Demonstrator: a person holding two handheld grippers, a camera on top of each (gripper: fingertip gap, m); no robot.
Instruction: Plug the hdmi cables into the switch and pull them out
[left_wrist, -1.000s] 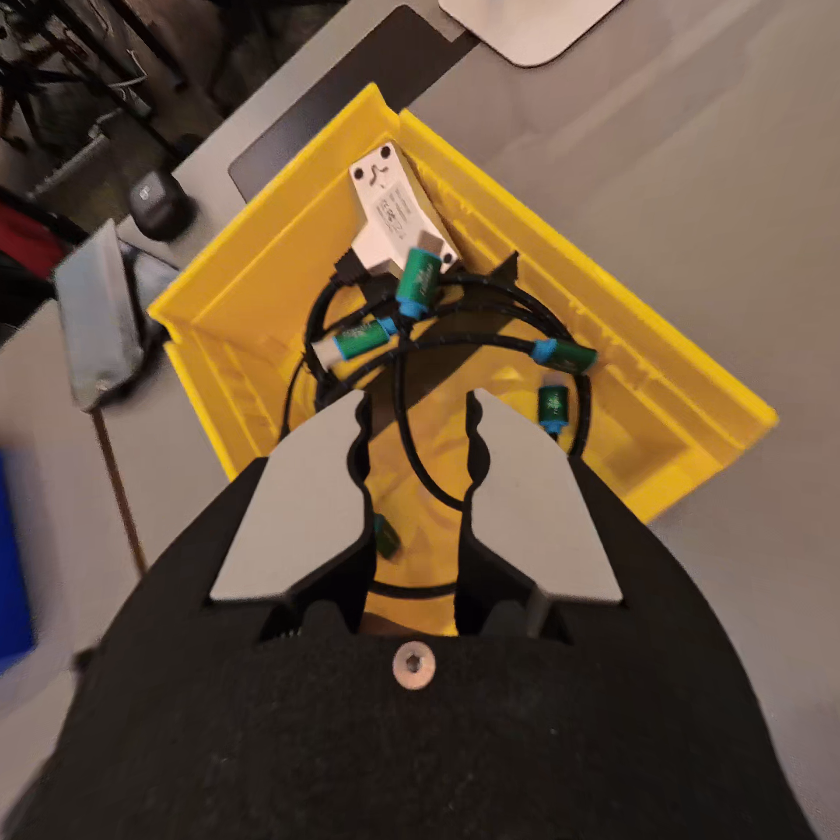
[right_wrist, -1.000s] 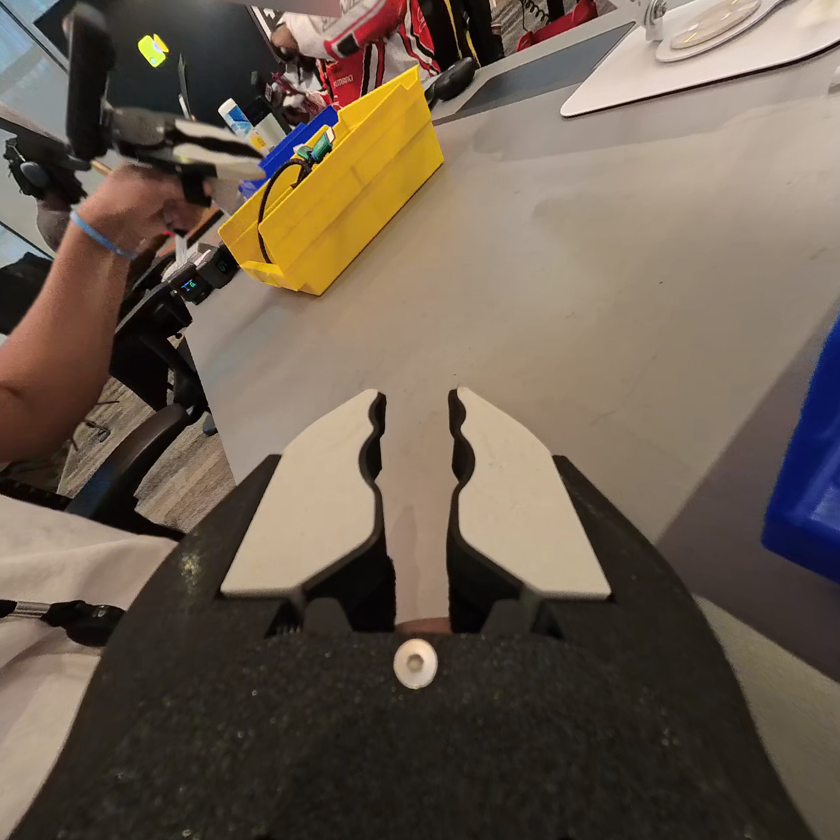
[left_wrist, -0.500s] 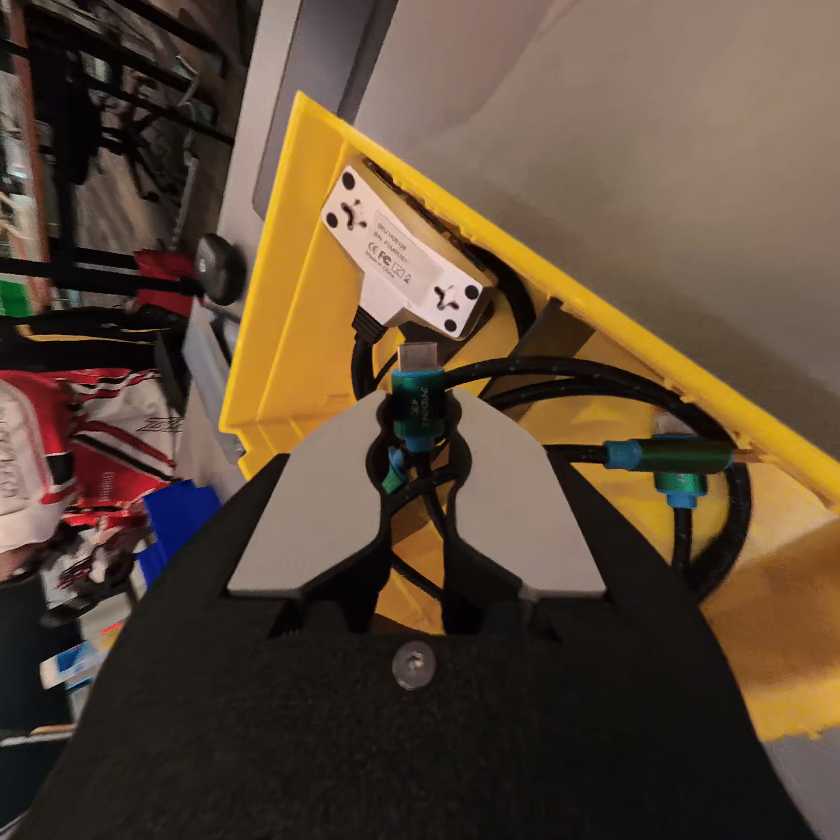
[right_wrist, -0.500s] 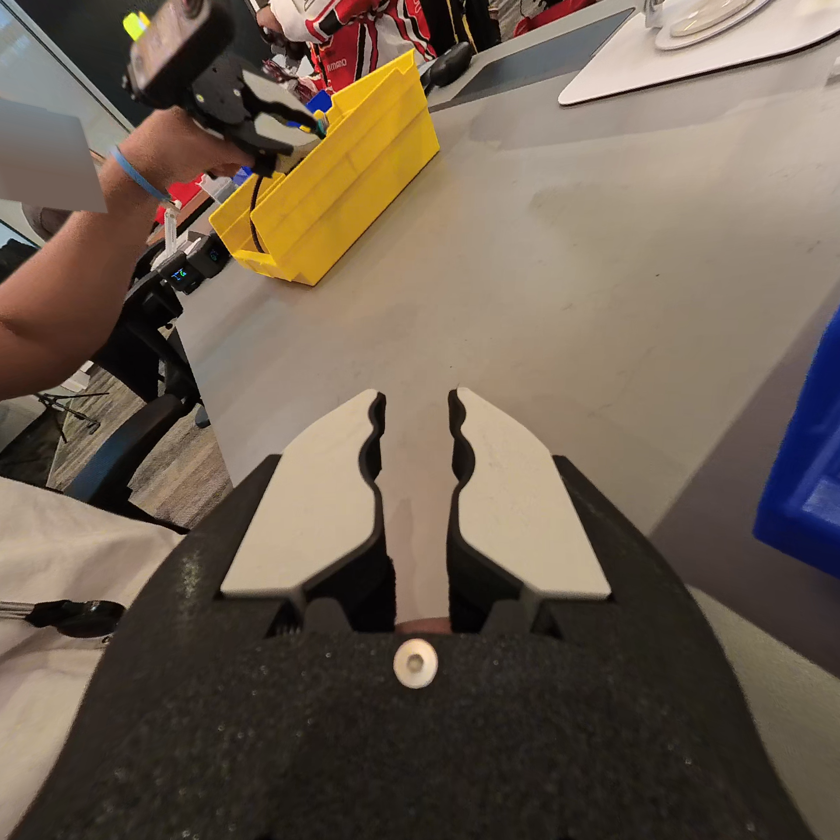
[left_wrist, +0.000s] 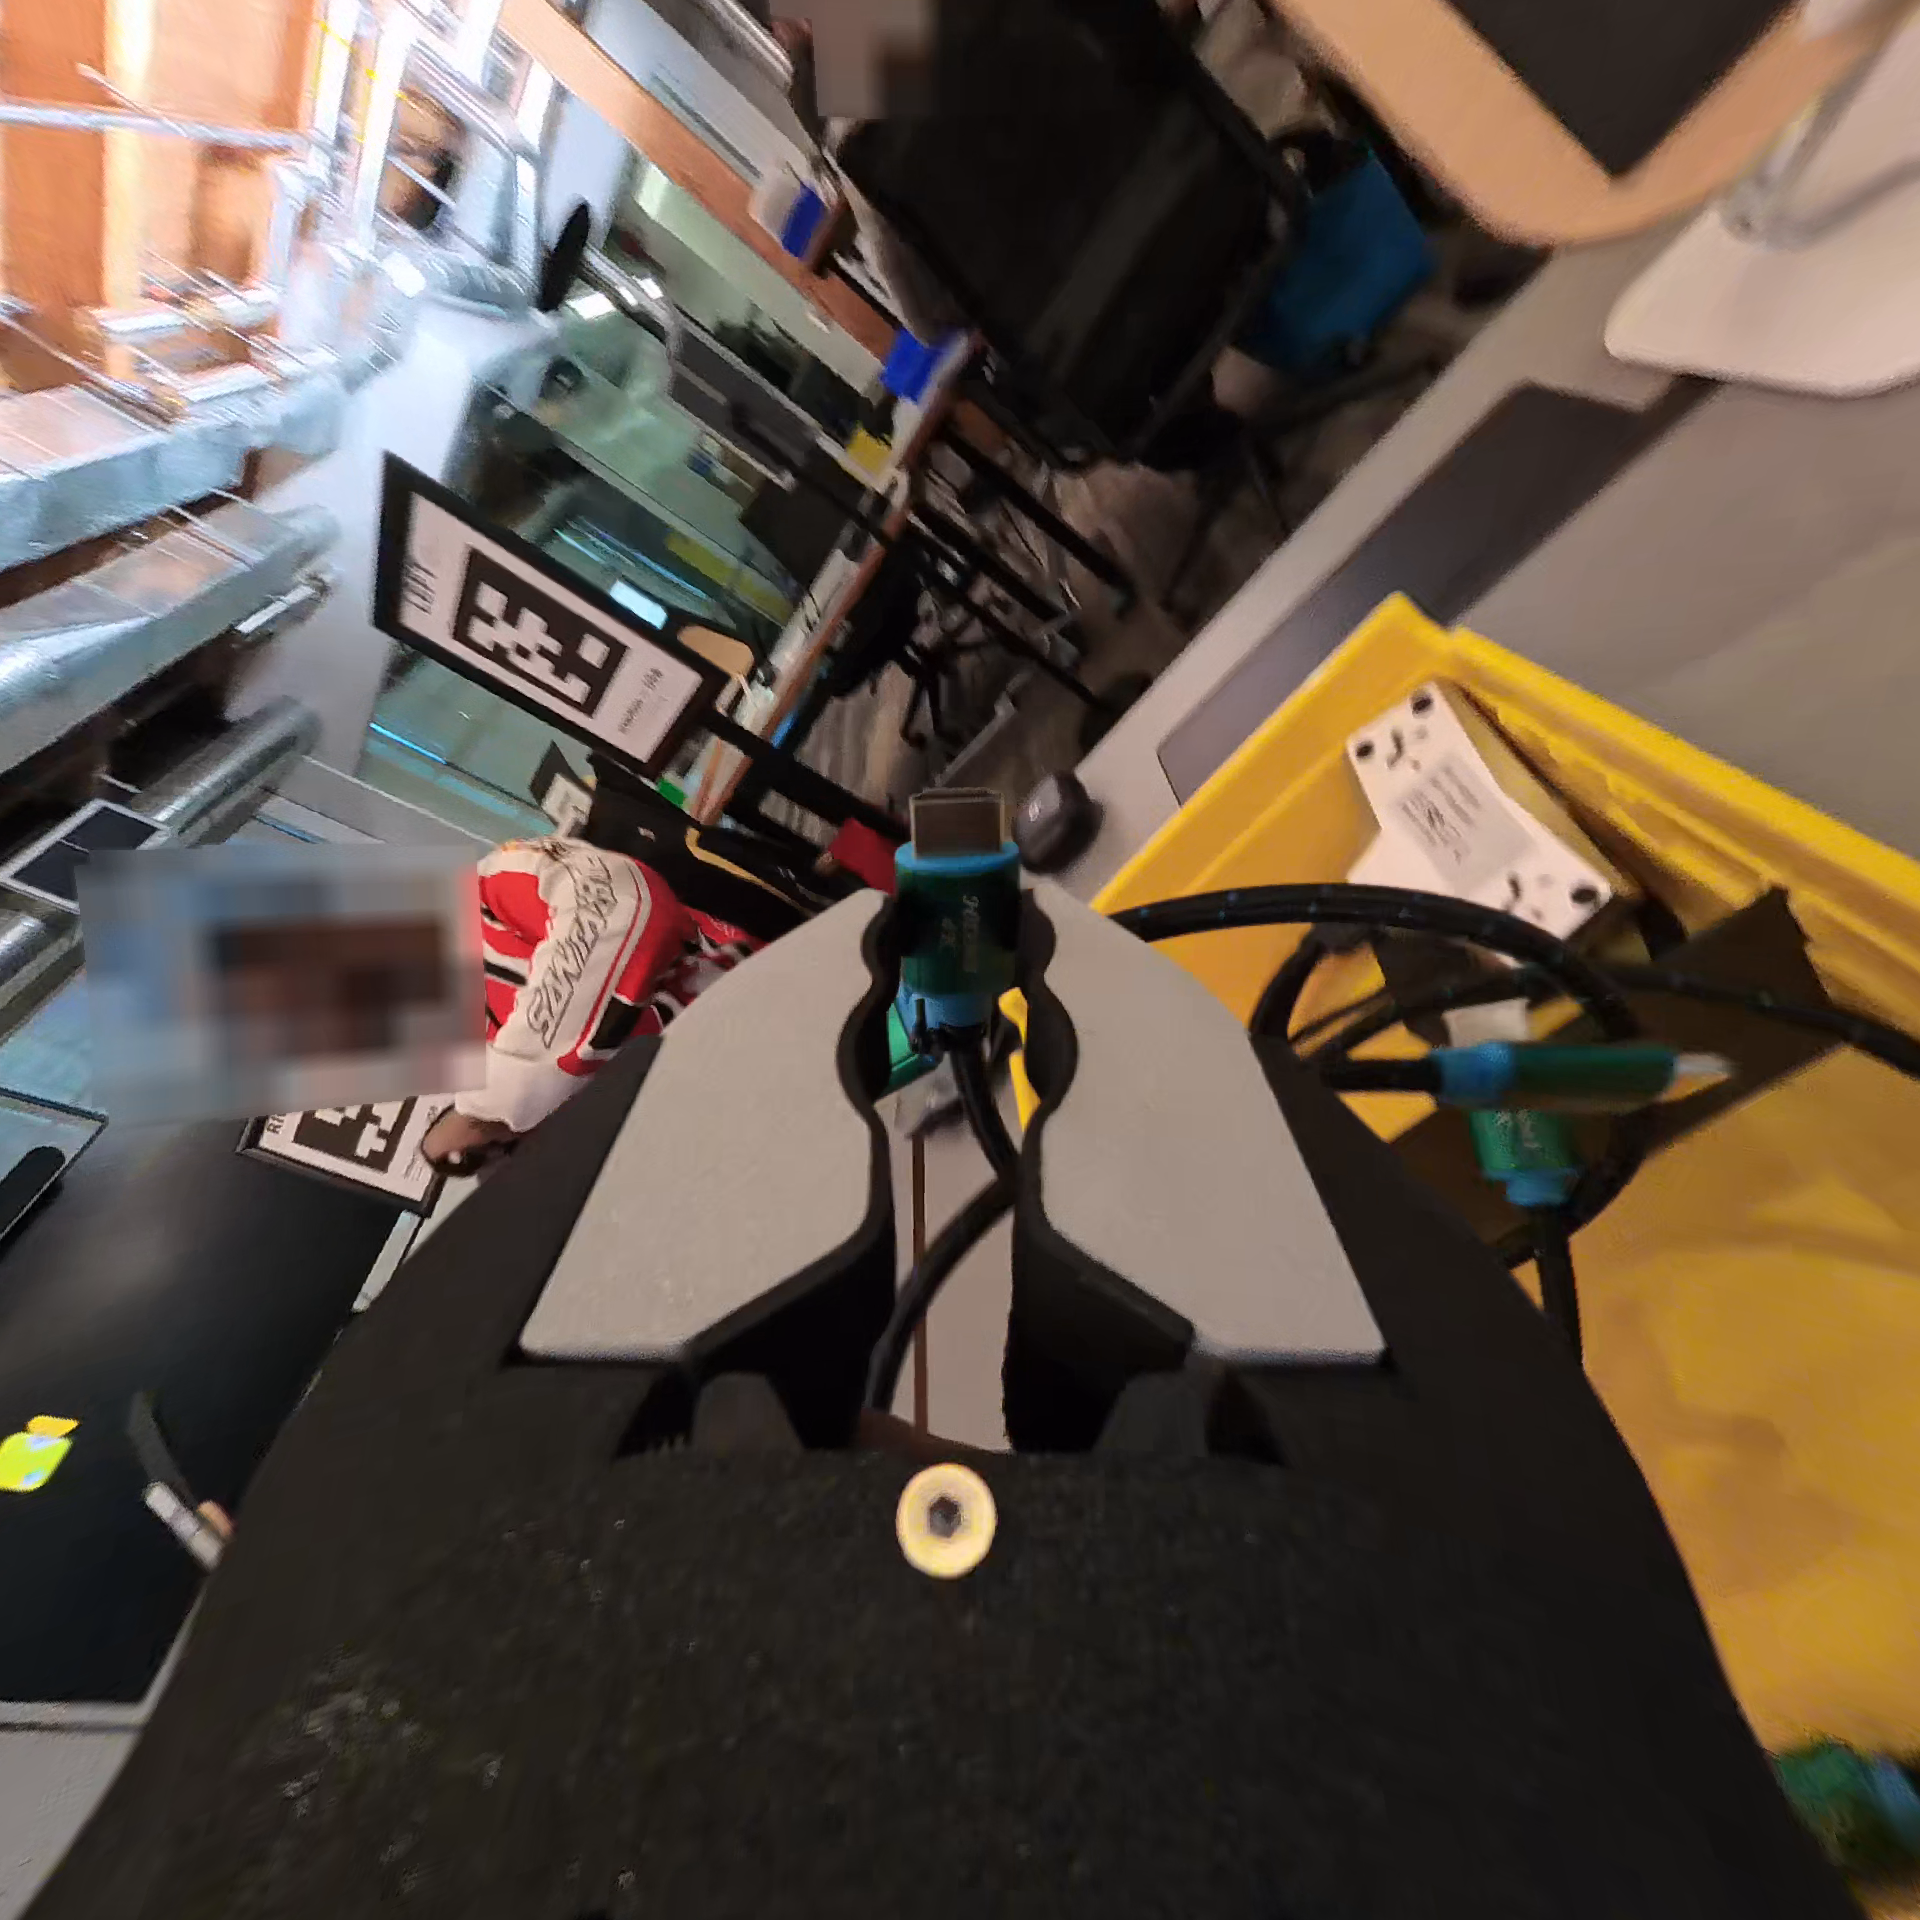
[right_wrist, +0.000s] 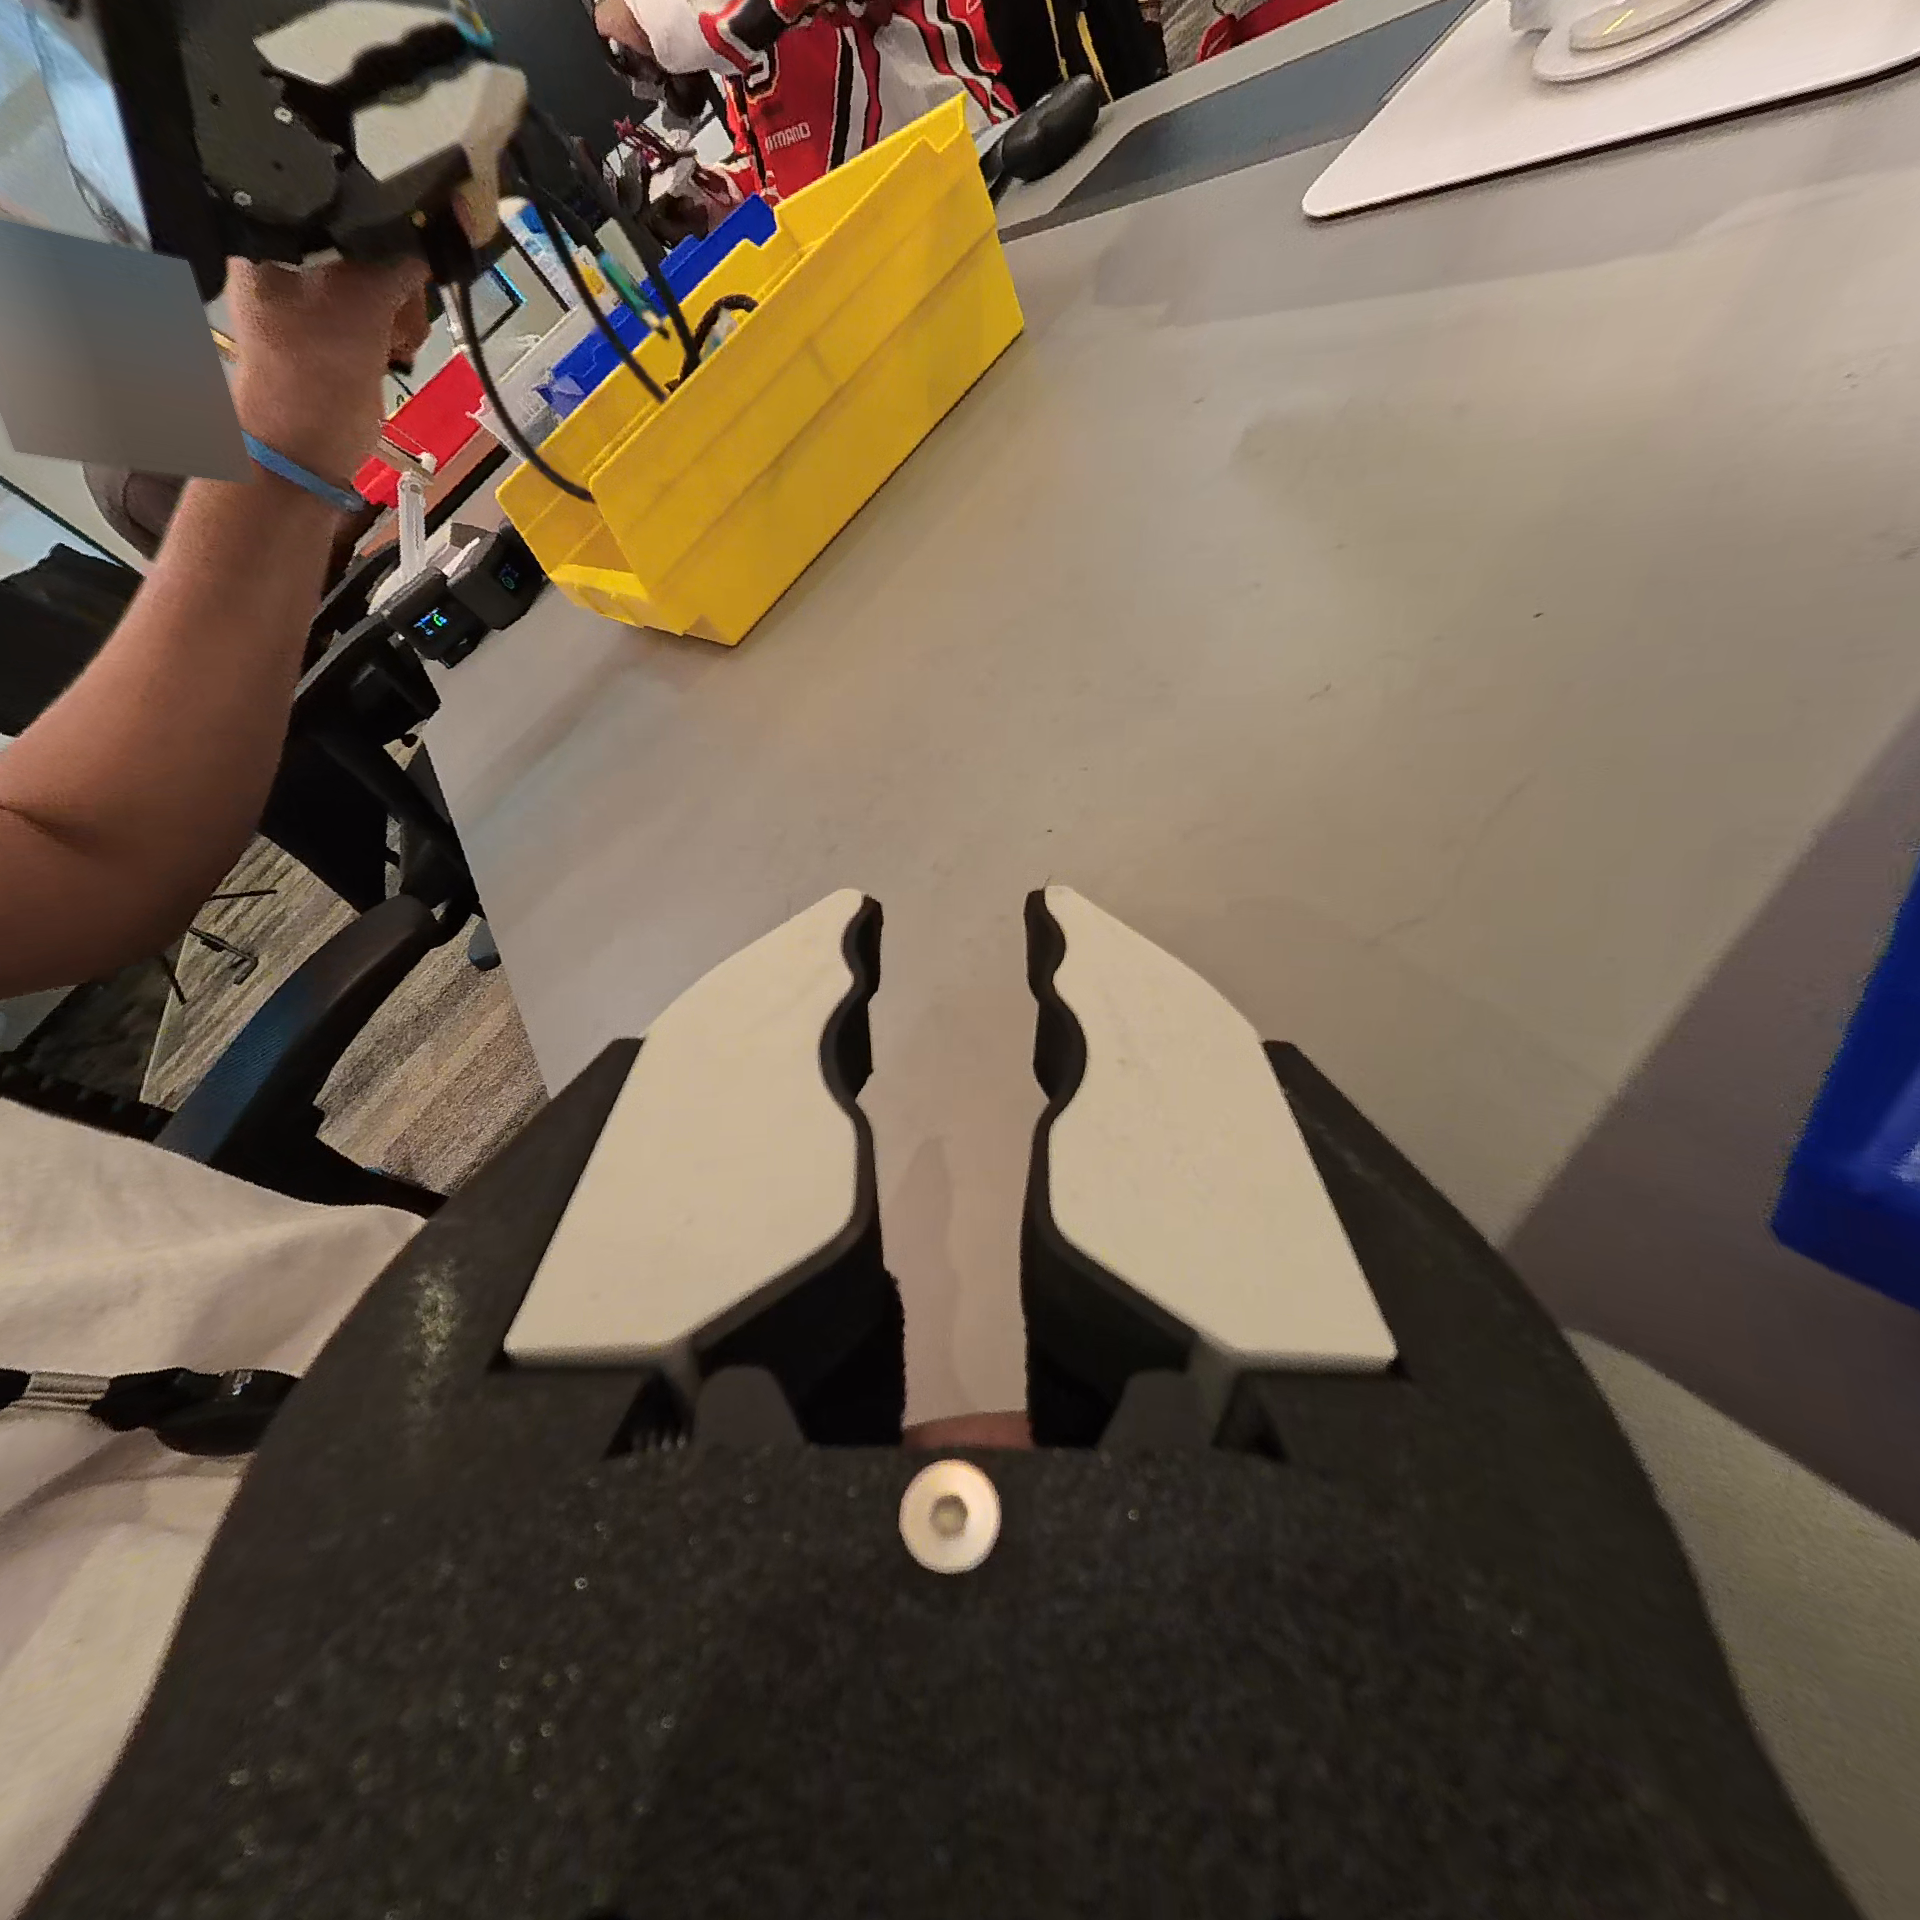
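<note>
**Above the bin, one plug held**

Above the yellow bin (left_wrist: 1288, 800), the left claw (left_wrist: 956, 935) pinches a green HDMI plug (left_wrist: 951, 935), metal tip at 12 o'clock — its black cable (left_wrist: 977, 1132) trails back between the fingers. The white switch (left_wrist: 1455, 821) lies in the bin at 2 o'clock, nothing plugged from this claw. The right claw (right_wrist: 953, 914) hangs spread over the grey worktop (right_wrist: 1351, 623) — holding nothing.

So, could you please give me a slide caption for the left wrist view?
Left gripper shut on a green HDMI plug, beside the yellow bin holding the white switch.
</note>
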